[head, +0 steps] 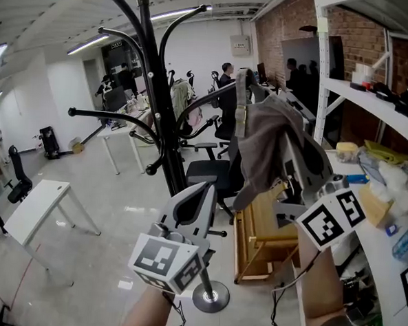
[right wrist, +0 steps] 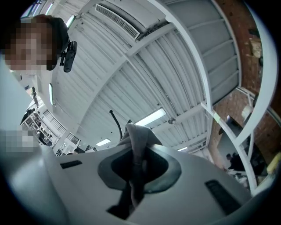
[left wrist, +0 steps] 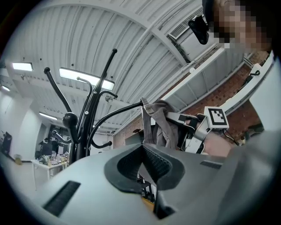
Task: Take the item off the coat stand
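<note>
At the tip of one curved black arm of the tubular coat stand (head: 152,100), a limp grey-brown cloth (head: 270,146) hangs by its strap. The right gripper (right wrist: 137,163) has its jaws clamped on a fold of it. The left gripper (left wrist: 142,147), jaws together, holds nothing. Around them are a glossy pale floor (head: 102,256), a brick wall (head: 281,33) and a ribbed white ceiling (left wrist: 131,39).

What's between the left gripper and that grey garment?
Nothing in the way: the left gripper view shows only open air between the left gripper and the grey garment.
</note>
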Action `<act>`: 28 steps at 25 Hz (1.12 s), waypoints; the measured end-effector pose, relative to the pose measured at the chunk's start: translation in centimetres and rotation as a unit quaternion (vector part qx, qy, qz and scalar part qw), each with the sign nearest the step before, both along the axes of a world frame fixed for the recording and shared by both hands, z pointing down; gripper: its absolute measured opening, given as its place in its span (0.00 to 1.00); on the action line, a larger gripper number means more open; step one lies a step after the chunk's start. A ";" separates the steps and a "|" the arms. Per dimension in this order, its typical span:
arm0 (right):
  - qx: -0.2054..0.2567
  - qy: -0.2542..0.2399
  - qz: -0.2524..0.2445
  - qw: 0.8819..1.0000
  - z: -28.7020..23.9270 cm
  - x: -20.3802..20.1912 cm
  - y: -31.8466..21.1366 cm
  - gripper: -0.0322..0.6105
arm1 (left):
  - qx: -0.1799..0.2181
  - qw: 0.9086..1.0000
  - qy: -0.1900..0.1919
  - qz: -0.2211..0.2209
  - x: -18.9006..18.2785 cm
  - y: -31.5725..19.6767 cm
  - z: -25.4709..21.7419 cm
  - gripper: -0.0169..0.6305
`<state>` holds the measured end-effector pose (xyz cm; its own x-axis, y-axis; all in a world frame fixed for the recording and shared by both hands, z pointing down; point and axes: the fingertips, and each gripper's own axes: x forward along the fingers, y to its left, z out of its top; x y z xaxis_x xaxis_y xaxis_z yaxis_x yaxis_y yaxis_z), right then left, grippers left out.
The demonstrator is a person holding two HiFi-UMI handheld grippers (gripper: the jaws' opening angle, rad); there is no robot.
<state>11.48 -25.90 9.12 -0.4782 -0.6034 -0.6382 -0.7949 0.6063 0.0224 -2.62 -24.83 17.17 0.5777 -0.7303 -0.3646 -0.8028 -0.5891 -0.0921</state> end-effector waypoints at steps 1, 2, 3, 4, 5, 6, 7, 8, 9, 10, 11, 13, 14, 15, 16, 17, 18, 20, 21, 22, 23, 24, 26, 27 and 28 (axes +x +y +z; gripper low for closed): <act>-0.003 -0.002 0.003 1.000 0.2 0.2 0.3 0.10 | -0.002 1.000 0.000 0.002 0.1 0.3 0.1 0.04; -0.006 -0.003 0.005 1.000 0.5 0.4 0.5 0.10 | -0.012 1.000 0.000 0.001 0.1 0.6 0.3 0.04; -0.009 -0.005 0.007 1.000 0.8 0.6 0.8 0.10 | -0.023 1.000 0.000 0.000 0.1 1.0 0.4 0.04; -0.012 -0.006 0.009 1.000 1.0 0.7 1.1 0.10 | -0.028 1.000 0.001 0.000 0.2 1.4 0.6 0.04; -0.014 -0.006 0.009 1.000 1.3 0.8 1.5 0.10 | -0.027 1.000 0.001 0.003 0.2 1.8 0.9 0.04; -0.016 -0.006 0.010 1.000 1.6 0.8 1.8 0.10 | -0.024 1.000 0.002 0.006 0.2 2.1 1.1 0.04; -0.018 -0.006 0.011 1.000 1.9 0.8 2.2 0.10 | -0.019 1.000 0.004 0.010 0.2 2.5 1.3 0.04; -0.021 -0.005 0.012 1.000 2.2 0.7 2.6 0.10 | -0.014 1.000 0.007 0.014 0.1 2.9 1.6 0.04; -0.023 -0.005 0.012 1.000 2.6 0.7 3.0 0.10 | -0.014 1.000 0.009 0.016 0.0 3.3 1.8 0.04; -0.027 -0.004 0.012 1.000 3.0 0.6 3.4 0.10 | -0.016 1.000 0.011 0.017 -0.1 3.7 2.1 0.04; -0.030 -0.002 0.012 0.999 3.4 0.5 3.8 0.10 | -0.020 1.000 0.012 0.017 -0.2 4.1 2.4 0.04; -0.036 0.002 0.011 0.999 4.3 0.2 4.7 0.10 | -0.031 0.999 0.014 0.018 -0.2 5.0 3.2 0.04; -0.039 0.004 0.010 0.999 4.9 0.0 5.2 0.10 | -0.037 0.999 0.016 0.017 -0.3 5.4 3.7 0.04; -0.042 0.007 0.009 0.999 5.4 -0.2 5.8 0.10 | -0.042 0.999 0.017 0.017 -0.4 5.9 4.2 0.04; -0.046 0.009 0.008 0.999 5.9 -0.4 6.3 0.10 | -0.045 0.999 0.019 0.017 -0.6 6.3 4.7 0.04; -0.050 0.011 0.007 0.999 6.4 -0.6 6.8 0.10 | -0.048 0.998 0.020 0.018 -0.7 6.7 5.2 0.04; -0.054 0.013 0.006 0.998 6.9 -0.8 7.3 0.10 | -0.051 0.998 0.022 0.020 -0.8 7.2 5.7 0.04; -0.065 0.013 0.005 0.998 8.1 -1.0 8.2 0.10 | -0.061 0.998 0.024 0.020 -1.0 8.0 6.5 0.04; -0.070 0.012 0.005 0.997 8.6 -1.1 8.5 0.10 | -0.067 0.997 0.026 0.019 -1.2 8.4 6.9 0.04; -0.076 0.011 0.004 0.997 9.1 -1.2 8.9 0.10 | -0.071 0.997 0.028 0.019 -1.4 8.7 7.2 0.04; -0.080 0.010 0.003 0.997 9.7 -1.3 9.2 0.10 | -0.074 0.997 0.030 0.019 -1.7 9.0 7.6 0.04; -0.085 0.009 0.002 0.996 10.3 -1.4 9.6 0.10 | -0.078 0.996 0.032 0.018 -1.9 9.4 8.0 0.04; -0.092 0.007 0.000 0.996 11.4 -1.7 10.5 0.10 | -0.088 0.995 0.036 0.016 -2.5 10.1 8.9 0.04; -0.095 0.006 0.000 0.995 12.0 -1.9 10.9 0.10 | -0.092 0.995 0.037 0.016 -2.7 10.4 9.4 0.04; -0.099 0.005 -0.001 0.995 12.6 -2.0 11.4 0.10 | -0.096 0.995 0.039 0.017 -2.8 10.7 10.0 0.04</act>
<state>9.52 -14.53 21.76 -0.4855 -0.7162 -0.5014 -0.7944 0.6009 -0.0891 -5.42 -14.11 27.21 0.5796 -0.7706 -0.2652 -0.7819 -0.6175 0.0854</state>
